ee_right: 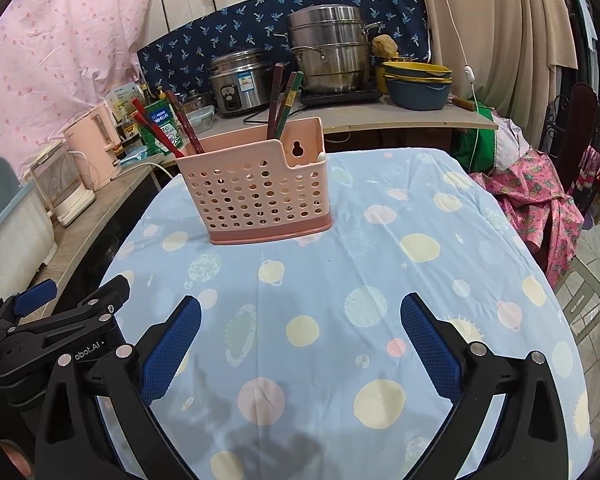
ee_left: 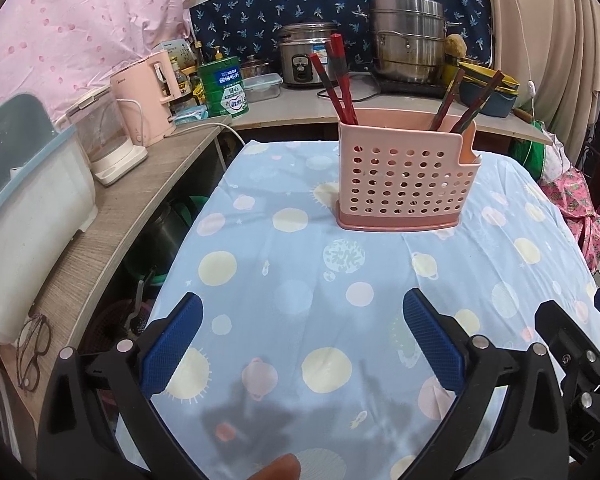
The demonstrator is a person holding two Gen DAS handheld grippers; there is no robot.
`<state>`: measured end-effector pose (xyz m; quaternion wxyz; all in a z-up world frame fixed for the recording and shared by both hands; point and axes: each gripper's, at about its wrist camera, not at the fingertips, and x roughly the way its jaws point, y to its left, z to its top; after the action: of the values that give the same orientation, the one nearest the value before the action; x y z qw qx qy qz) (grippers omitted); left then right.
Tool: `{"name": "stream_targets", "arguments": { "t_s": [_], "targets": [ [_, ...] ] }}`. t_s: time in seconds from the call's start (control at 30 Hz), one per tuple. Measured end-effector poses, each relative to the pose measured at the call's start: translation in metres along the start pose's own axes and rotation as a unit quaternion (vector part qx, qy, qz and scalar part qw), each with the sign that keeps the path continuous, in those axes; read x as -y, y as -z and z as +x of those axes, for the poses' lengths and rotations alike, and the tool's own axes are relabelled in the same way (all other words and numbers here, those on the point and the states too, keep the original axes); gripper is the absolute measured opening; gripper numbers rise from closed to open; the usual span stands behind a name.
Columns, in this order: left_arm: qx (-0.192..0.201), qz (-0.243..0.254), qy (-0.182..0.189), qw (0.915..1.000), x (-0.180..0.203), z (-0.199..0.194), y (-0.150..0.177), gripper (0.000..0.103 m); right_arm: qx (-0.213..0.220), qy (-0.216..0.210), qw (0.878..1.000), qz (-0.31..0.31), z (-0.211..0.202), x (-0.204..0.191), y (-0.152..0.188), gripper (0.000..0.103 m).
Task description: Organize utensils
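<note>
A pink perforated utensil holder (ee_left: 404, 178) stands upright on the blue planet-print tablecloth (ee_left: 300, 264), far from both grippers. Red chopsticks (ee_left: 338, 80) lean in its left compartment and dark chopsticks (ee_left: 466, 102) in its right. In the right wrist view the holder (ee_right: 256, 196) holds red chopsticks (ee_right: 168, 128) on the left and dark ones (ee_right: 284, 104) on the right. My left gripper (ee_left: 302, 320) is open and empty above the cloth. My right gripper (ee_right: 300, 320) is open and empty; it shows in the left wrist view (ee_left: 580, 344) at the right edge.
A wooden shelf (ee_left: 112, 216) runs along the left with a white bin (ee_left: 24, 216), a pink kettle (ee_left: 146, 96) and glasses (ee_left: 32, 356). The back counter holds a rice cooker (ee_left: 304, 58), steel pots (ee_left: 408, 40) and bowls (ee_left: 488, 88). Pink cloth (ee_right: 540, 204) lies at the table's right.
</note>
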<state>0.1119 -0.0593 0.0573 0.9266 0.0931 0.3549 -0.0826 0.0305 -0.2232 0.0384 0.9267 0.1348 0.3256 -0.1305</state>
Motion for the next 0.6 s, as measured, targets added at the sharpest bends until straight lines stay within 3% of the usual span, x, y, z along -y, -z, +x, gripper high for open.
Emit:
{"name": "stream_targets", "arguments": {
  "t_s": [0.6],
  "targets": [
    [-0.002, -0.005, -0.014, 0.9999, -0.0039, -0.0003, 0.0010, 0.096, -0.001, 0.005, 1.000, -0.004, 0.0009, -0.0001, 0.0012, 0.096]
  ]
}}
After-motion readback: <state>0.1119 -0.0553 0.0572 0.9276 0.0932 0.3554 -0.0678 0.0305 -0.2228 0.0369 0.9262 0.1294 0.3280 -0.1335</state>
